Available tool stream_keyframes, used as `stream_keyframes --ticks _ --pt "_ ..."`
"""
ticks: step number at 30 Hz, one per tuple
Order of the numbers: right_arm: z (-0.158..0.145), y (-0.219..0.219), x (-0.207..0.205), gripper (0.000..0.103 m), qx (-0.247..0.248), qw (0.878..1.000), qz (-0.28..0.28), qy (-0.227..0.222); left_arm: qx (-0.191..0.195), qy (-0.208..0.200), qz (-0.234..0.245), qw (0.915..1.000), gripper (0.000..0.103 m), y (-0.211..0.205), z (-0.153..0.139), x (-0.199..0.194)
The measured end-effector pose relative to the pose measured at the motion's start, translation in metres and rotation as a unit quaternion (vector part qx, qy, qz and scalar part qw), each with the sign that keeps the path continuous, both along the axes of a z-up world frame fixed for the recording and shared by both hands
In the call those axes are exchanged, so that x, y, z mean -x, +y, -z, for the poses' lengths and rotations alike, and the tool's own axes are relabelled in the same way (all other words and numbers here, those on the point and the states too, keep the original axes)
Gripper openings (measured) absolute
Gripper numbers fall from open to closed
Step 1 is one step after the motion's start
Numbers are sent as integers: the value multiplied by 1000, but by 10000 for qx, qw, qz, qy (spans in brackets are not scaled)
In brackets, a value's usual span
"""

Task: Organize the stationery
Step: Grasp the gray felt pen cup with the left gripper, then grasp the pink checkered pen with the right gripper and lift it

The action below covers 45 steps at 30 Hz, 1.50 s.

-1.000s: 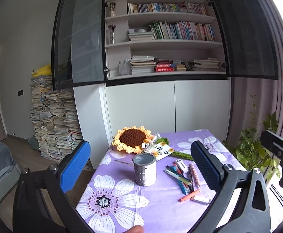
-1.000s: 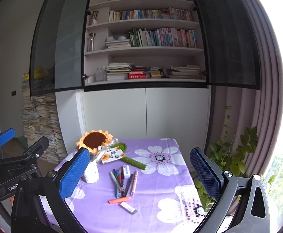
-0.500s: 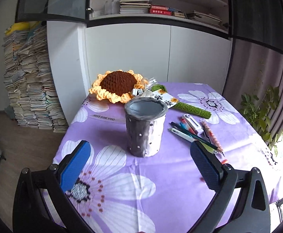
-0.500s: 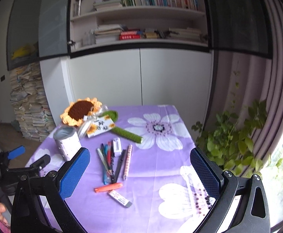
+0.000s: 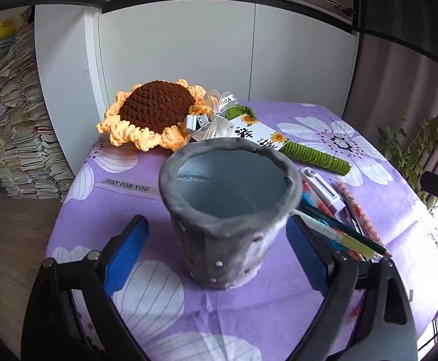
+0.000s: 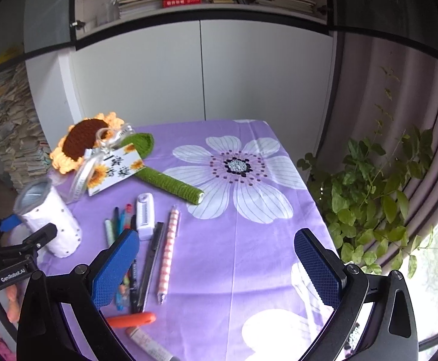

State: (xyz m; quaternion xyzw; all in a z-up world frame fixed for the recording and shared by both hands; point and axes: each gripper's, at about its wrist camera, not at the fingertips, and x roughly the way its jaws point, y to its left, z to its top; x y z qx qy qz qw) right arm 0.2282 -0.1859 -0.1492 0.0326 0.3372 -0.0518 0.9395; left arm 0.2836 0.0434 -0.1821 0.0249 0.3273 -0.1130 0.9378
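Pen holder (image 5: 228, 216) upright on the tablecloth (image 5: 146, 294) between the left gripper's (image 5: 217, 249) spread fingers, pens (image 5: 336, 225) right of it, crocheted sunflower (image 5: 155, 114) behind.

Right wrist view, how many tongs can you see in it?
2. The right tongs fill the foreground, open, near the pens. The left tongs are at the left edge, open around the pen holder; part of them is cut off.

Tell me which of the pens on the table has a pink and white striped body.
It is the striped pen, the rightmost of the row, beside the black pen. The others are plain green, blue, red or black; only this one has pink and white bands.
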Motion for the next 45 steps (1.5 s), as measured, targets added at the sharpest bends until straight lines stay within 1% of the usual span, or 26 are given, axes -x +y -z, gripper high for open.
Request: stream_keyframes --ticks 1,3,5,8,9,10,11,12,14,15,17,20,22,24,26,32,34,36,37,45 --pt "2 -1 -4 103 8 10000 18 39 76 82 23 9999 79 2 1 -5" --pt "7 -2 -14 103 -15 9999 11 141 238 181 46 9995 76 5 3 -9" --pt "11 -1 -24 103 -67 9995 -83 297 334 174 64 9993 71 6 2 -11" --pt "17 2 -41 101 -119 9974 -316 639 309 35 30 9995 71 6 -1 -8" --pt "20 2 -47 90 -155 9962 -377 765 268 -26 22 9996 71 5 -1 -7" --pt "22 1 -54 83 -260 9942 -469 928 223 -66 37 9997 71 4 -2 -5" --pt "25 0 -58 69 -375 9924 -538 1041 190 -79 80 9998 71 3 -2 -5" --pt "27 -1 -62 64 -490 9905 -588 1146 179 -68 137 9997 71 1 -1 -5" --pt "33 -3 -71 46 -672 9862 -645 1367 158 1 336 9993 71 -4 2 -4" --pt "36 -2 -73 43 -668 9849 -681 1445 140 -3 425 9990 71 -6 2 -2" --pt "41 3 -80 43 -704 9819 -759 1584 103 -53 510 9986 71 -9 2 0" --pt "46 7 -89 43 -858 9775 -816 1747 169 -38 616 9979 71 -8 3 1" --pt "48 11 -94 43 -792 9774 -811 1787 170 -38 610 9980 71 -8 4 0" --pt "51 13 -101 43 -641 9780 -676 1865 171 -47 612 9980 71 -7 4 -1" --pt "53 12 -107 43 -596 9777 -575 1930 145 -67 622 9979 71 -9 4 1" --pt "55 21 -123 42 -755 9724 -632 2115 52 -127 635 9979 71 -12 4 4" --pt "55 27 -126 40 -662 9733 -648 2098 38 -137 642 9978 71 -12 4 4" --pt "56 32 -130 32 -600 9722 -694 2153 36 -139 668 9977 71 -13 4 5" --pt "57 35 -132 31 -593 9714 -713 2188 33 -143 679 9976 71 -13 4 5" --pt "61 38 -144 30 -431 9695 -670 2318 54 -129 698 9975 72 -13 4 4"
